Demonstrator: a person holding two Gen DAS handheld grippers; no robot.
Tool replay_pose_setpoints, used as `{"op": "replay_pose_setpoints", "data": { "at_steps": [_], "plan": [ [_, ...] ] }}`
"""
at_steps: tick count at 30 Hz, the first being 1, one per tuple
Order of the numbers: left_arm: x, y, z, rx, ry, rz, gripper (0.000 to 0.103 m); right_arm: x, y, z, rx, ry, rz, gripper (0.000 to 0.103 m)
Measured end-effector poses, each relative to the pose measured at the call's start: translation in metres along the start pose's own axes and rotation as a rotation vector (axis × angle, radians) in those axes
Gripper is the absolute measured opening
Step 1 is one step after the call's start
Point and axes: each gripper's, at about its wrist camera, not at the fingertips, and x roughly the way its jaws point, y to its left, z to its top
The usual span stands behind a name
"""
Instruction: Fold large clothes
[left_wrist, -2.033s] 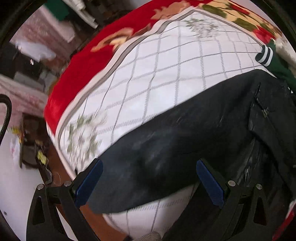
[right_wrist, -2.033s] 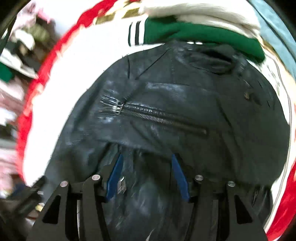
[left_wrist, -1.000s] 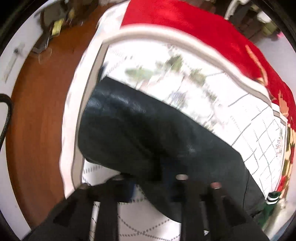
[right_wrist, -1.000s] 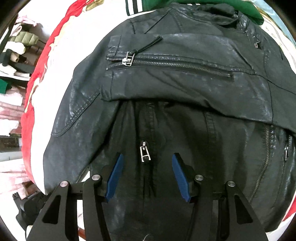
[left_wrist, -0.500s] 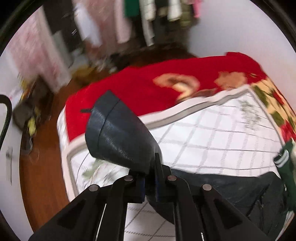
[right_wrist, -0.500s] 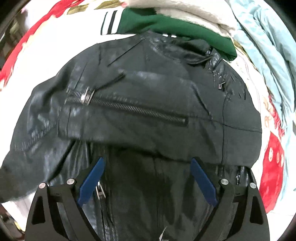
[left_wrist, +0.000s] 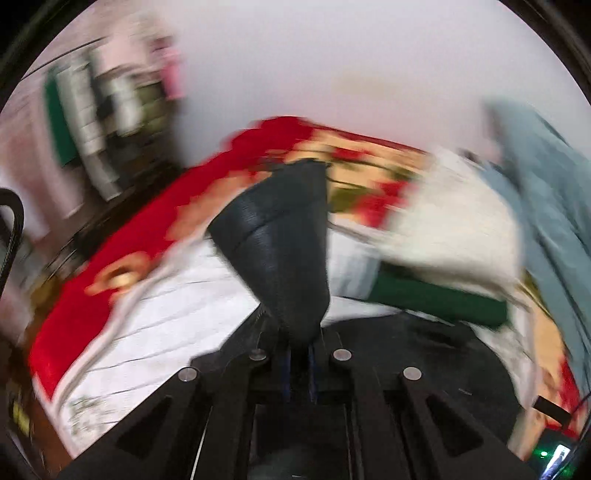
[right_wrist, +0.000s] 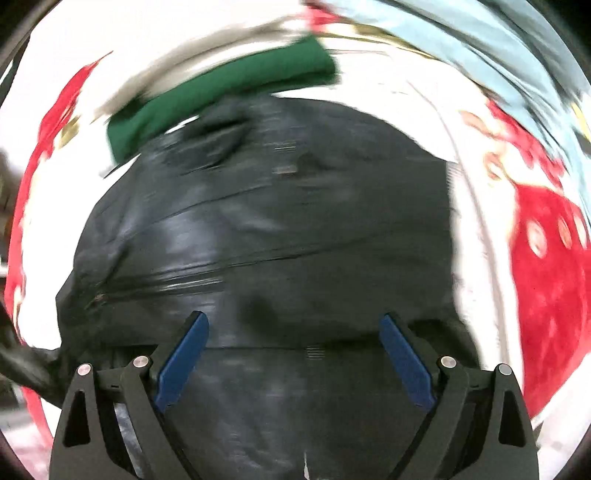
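The left gripper (left_wrist: 298, 363) is clenched on the black jacket's sleeve (left_wrist: 280, 243), which rises above the bed (left_wrist: 177, 317). To its right, the jacket body (right_wrist: 266, 229) lies flat on the bed, the green garment (right_wrist: 229, 88) touching its far edge. The right gripper (right_wrist: 293, 363) hangs over it, jaws spread, gripping nothing. The slick sleeve could slip out, and with nothing pinning the body, it may drag askew.

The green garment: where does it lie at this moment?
In the right wrist view the green garment lies upper left, just beyond the black jacket's collar, with a cream garment piled on it on the bed.
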Motion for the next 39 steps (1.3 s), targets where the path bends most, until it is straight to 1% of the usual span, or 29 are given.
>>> {"op": "replay_pose_setpoints", "data": {
  "at_steps": [1,3,5,7,8,10,11,14,16,18,19,20,21,22,23,24,27,29,30,32,33,36,37,39],
  "plan": [
    [0.002,-0.035,-0.008,0.048,0.011,-0.051,0.003,0.000,-0.023,0.002,0.040,0.004,-0.009,0.095],
    [0.004,-0.077,-0.021,0.115,0.043,-0.112,0.003,0.003,-0.060,0.003,0.096,0.013,-0.027,0.095],
    [0.011,-0.122,-0.044,0.177,0.089,-0.171,0.003,0.008,-0.096,0.006,0.138,0.021,-0.050,0.095],
    [0.019,-0.159,-0.064,0.249,0.134,-0.200,0.003,0.012,-0.125,0.006,0.164,0.030,-0.067,0.095],
    [0.026,-0.177,-0.080,0.283,0.166,-0.218,0.003,0.014,-0.137,0.006,0.173,0.035,-0.073,0.095],
    [0.036,-0.198,-0.096,0.346,0.213,-0.214,0.005,0.019,-0.161,0.003,0.193,0.047,-0.079,0.095],
    [0.045,-0.210,-0.110,0.388,0.257,-0.202,0.006,0.020,-0.172,0.001,0.201,0.054,-0.082,0.095],
    [0.057,-0.223,-0.128,0.428,0.325,-0.205,0.007,0.023,-0.193,-0.004,0.221,0.072,-0.068,0.095],
    [0.056,-0.224,-0.129,0.427,0.331,-0.212,0.007,0.023,-0.201,-0.008,0.228,0.080,-0.054,0.095],
    [0.053,-0.224,-0.129,0.423,0.340,-0.227,0.011,0.022,-0.209,-0.008,0.228,0.096,-0.025,0.095],
    [0.052,-0.222,-0.127,0.413,0.354,-0.243,0.019,0.020,-0.212,-0.008,0.225,0.100,-0.008,0.095],
    [0.049,-0.217,-0.124,0.390,0.365,-0.257,0.048,0.017,-0.215,-0.007,0.219,0.104,0.010,0.095],
    [0.053,-0.211,-0.119,0.377,0.370,-0.258,0.072,0.015,-0.216,-0.007,0.211,0.108,0.028,0.095],
    [0.051,-0.206,-0.117,0.354,0.373,-0.267,0.103,0.012,-0.217,-0.006,0.202,0.113,0.050,0.095],
    [0.046,-0.198,-0.112,0.315,0.361,-0.288,0.102,0.009,-0.217,-0.005,0.192,0.119,0.077,0.095],
    [0.047,-0.193,-0.110,0.302,0.359,-0.287,0.102,0.006,-0.213,-0.007,0.185,0.126,0.097,0.095],
    [0.036,-0.171,-0.098,0.255,0.342,-0.267,0.103,-0.002,-0.204,0.000,0.159,0.163,0.201,0.095],
    [0.028,-0.146,-0.090,0.228,0.319,-0.209,0.103,-0.006,-0.195,0.007,0.140,0.176,0.268,0.095],
    [0.026,-0.129,-0.086,0.212,0.313,-0.161,0.103,-0.007,-0.190,0.010,0.133,0.176,0.285,0.095],
    [0.030,-0.100,-0.083,0.182,0.313,-0.072,0.103,-0.008,-0.177,0.025,0.101,0.155,0.324,0.095],
    [0.033,-0.087,-0.083,0.171,0.319,-0.022,0.103,-0.008,-0.168,0.028,0.088,0.139,0.329,0.095],
    [0.056,-0.041,-0.090,0.136,0.349,0.168,0.103,0.010,-0.147,0.054,0.048,0.087,0.335,0.095],
    [0.067,-0.030,-0.093,0.124,0.370,0.207,0.103,0.023,-0.139,0.064,0.041,0.087,0.332,0.094],
    [0.083,-0.013,-0.098,0.101,0.391,0.267,0.103,0.050,-0.127,0.081,0.026,0.119,0.324,0.080]
  ]
}}
